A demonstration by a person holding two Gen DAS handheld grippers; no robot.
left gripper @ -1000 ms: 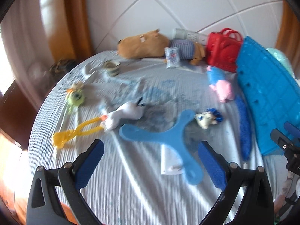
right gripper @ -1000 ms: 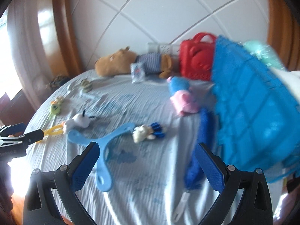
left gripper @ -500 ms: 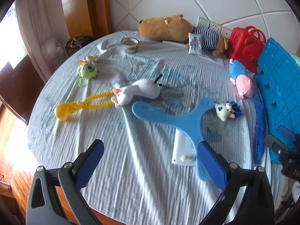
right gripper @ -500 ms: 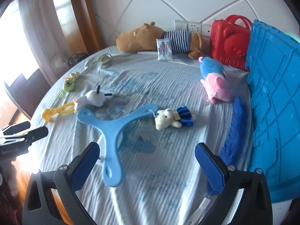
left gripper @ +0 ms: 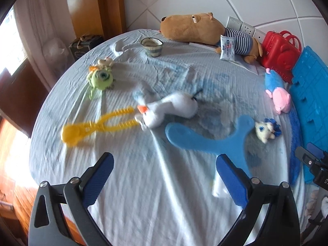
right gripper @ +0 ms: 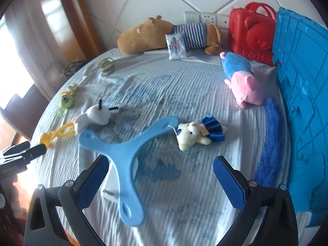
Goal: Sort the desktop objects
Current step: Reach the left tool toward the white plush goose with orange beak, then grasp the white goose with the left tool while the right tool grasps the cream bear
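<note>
Toys lie spread over a round table with a pale blue cloth (left gripper: 160, 188). A white snowman plush (left gripper: 170, 108) lies mid-table beside yellow plastic tongs (left gripper: 96, 125). A blue three-armed boomerang (right gripper: 127, 153) rests next to a small white bear in a blue dress (right gripper: 194, 133). A green one-eyed plush (left gripper: 101, 78) sits to the left, a pink and blue pig plush (right gripper: 242, 80) to the right. My left gripper (left gripper: 164, 176) hangs open over the near cloth, empty. My right gripper (right gripper: 160, 176) is open too, above the boomerang's near arm.
A blue plastic crate (right gripper: 303, 94) stands at the right edge, a red bear case (right gripper: 252, 34) and a big brown plush in stripes (right gripper: 164, 34) along the back wall. A small cup (left gripper: 152, 46), a tissue pack (right gripper: 176, 45) and a blue fuzzy strip (right gripper: 270, 143) also lie here.
Both grippers have moved in closer over the table, so the toys look larger. Both stayed open and empty. No toy has shifted.
</note>
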